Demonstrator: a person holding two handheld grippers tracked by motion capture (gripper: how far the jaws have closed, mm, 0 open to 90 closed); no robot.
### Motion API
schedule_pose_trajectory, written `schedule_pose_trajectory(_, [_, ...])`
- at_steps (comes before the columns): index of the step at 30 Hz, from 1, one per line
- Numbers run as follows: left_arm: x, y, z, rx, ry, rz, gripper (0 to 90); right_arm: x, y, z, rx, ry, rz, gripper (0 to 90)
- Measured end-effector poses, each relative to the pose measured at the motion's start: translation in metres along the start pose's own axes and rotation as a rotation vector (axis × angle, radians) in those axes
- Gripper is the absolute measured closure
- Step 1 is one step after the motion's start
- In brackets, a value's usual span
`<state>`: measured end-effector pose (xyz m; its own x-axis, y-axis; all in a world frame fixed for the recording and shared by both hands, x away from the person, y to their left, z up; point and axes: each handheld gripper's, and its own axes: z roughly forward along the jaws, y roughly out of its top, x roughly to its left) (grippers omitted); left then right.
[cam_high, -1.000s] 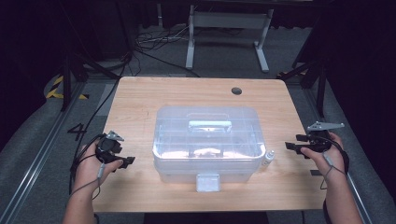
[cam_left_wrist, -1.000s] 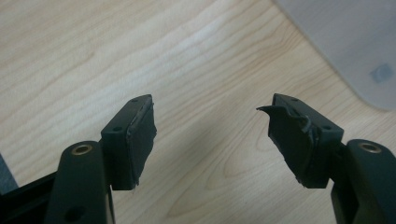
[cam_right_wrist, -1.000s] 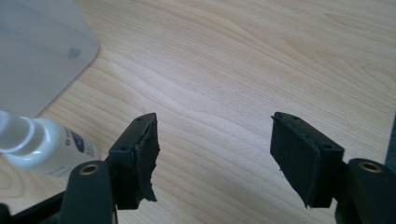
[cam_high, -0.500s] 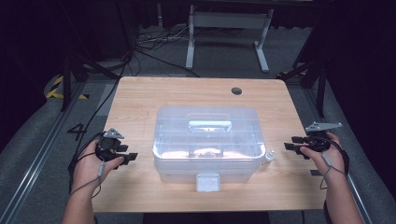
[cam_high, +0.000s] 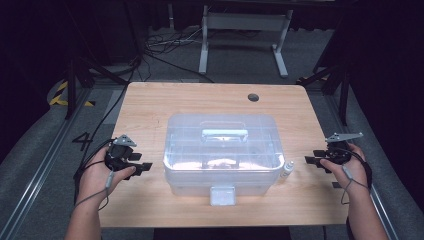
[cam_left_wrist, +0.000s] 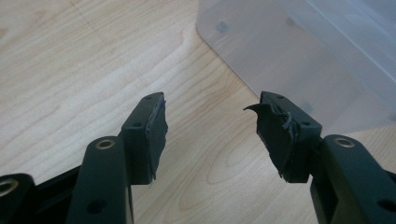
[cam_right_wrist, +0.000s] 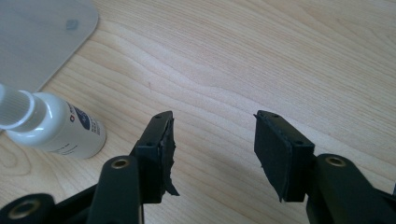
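Observation:
A clear plastic box (cam_high: 222, 150) with a white handle (cam_high: 224, 134) and a front latch (cam_high: 222, 195) stands shut in the middle of the wooden table (cam_high: 200, 102). A small white bottle (cam_high: 286, 170) lies against its right end. To the left of the box is my left gripper (cam_high: 142, 166), pointing at it; its jaws have just been opening, and they stand open with nothing between them. In the left gripper view the box wall (cam_left_wrist: 303, 51) lies just past my left gripper (cam_left_wrist: 210, 107). My right gripper (cam_high: 310, 161) is open to the right of the bottle after closing a little. In the right gripper view my right gripper (cam_right_wrist: 212, 116) is over bare wood, with the bottle (cam_right_wrist: 56, 123) to its left.
A round dark hole (cam_high: 253, 97) sits near the table's far edge. Cables and a metal stand (cam_high: 240, 30) are on the floor behind the table. Bare wood lies on both sides of the box and along the far half.
The left hand has shifted slightly near the box's left end. The right hand has stayed where it was. Box and bottle have not moved.

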<state>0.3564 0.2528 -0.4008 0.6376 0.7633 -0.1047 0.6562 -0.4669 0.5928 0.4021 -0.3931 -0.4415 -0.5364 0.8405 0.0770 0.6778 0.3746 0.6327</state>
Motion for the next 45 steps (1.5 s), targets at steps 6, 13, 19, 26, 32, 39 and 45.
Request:
schedule_pose_trajectory(6, [-0.001,0.003,-0.01,-0.007,-0.03,0.008,43.1,0.003,-0.001,-0.003,-0.02,0.009,-0.001,49.2])
schedule_pose_trajectory(13, [-0.012,0.012,-0.023,-0.034,-0.045,0.044,43.6,0.002,-0.003,-0.002,-0.018,0.0,0.007,48.1])
schedule_pose_trajectory(19, [-0.018,0.024,-0.041,-0.064,-0.116,0.058,42.7,0.002,-0.003,-0.001,-0.022,-0.002,0.01,47.3])
schedule_pose_trajectory(26, [-0.026,0.039,-0.059,-0.093,-0.115,0.092,42.9,0.003,-0.002,0.005,-0.006,0.004,-0.002,47.1])
schedule_pose_trajectory(32, [-0.037,0.057,-0.066,-0.133,-0.156,0.126,44.7,0.003,-0.007,0.003,-0.008,0.003,0.007,45.5])
schedule_pose_trajectory(39, [-0.052,0.082,-0.063,-0.16,-0.165,0.185,43.4,0.002,-0.014,-0.002,-0.035,0.012,0.033,44.5])
schedule_pose_trajectory(45, [-0.065,0.104,-0.054,-0.173,-0.196,0.228,41.3,0.001,-0.021,-0.009,-0.054,0.017,0.055,44.1])
